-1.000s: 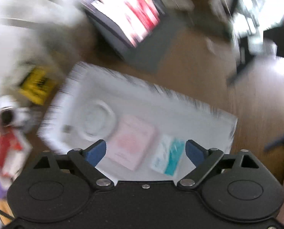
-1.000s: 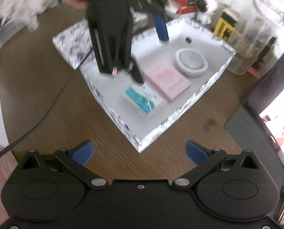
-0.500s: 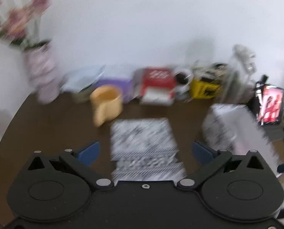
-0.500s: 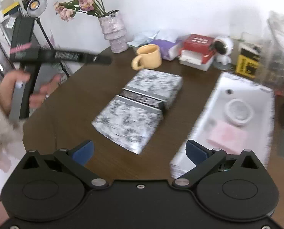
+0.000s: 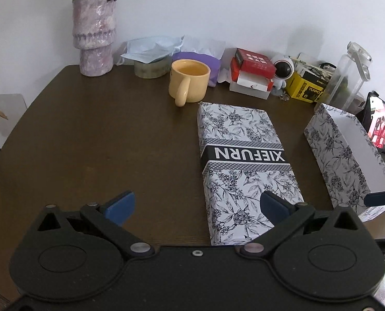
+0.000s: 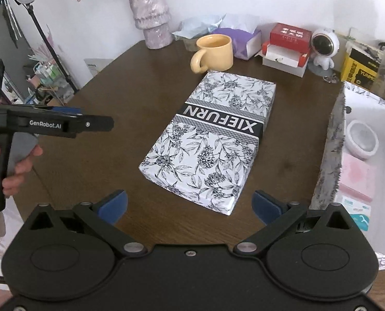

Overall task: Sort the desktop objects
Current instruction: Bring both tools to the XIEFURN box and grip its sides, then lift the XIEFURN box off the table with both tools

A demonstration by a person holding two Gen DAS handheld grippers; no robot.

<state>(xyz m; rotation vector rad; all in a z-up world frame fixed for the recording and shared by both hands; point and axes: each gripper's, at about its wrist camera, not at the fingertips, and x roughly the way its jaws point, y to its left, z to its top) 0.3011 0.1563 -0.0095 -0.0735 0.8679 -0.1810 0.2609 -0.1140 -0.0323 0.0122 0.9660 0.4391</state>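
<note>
A floral black-and-white box lid marked XIEFURN (image 5: 241, 165) (image 6: 213, 140) lies flat on the dark table. The matching open box (image 5: 348, 155) (image 6: 332, 140) stands to its right; in the right wrist view it holds a white round dish (image 6: 362, 140), a pink packet (image 6: 358, 178) and a teal-and-white packet (image 6: 355, 212). My left gripper (image 5: 197, 206) is open and empty, low over the table left of the lid's near end. My right gripper (image 6: 190, 204) is open and empty before the lid's near edge. The left gripper also shows in the right wrist view (image 6: 63, 123).
Along the back wall stand a purple vase (image 5: 94, 33), a yellow mug (image 5: 188, 81), a tape roll (image 5: 151, 68), a purple tissue box (image 6: 240, 39), red-and-white boxes (image 5: 252, 72), an astronaut figure (image 6: 323, 48), a yellow box (image 5: 306, 88) and a clear bottle (image 5: 348, 77). A lit screen (image 5: 380, 129) stands far right.
My left gripper has pulled out of the open box and swung left to the lid. My right gripper has turned from the box toward the lid. Both stayed open.
</note>
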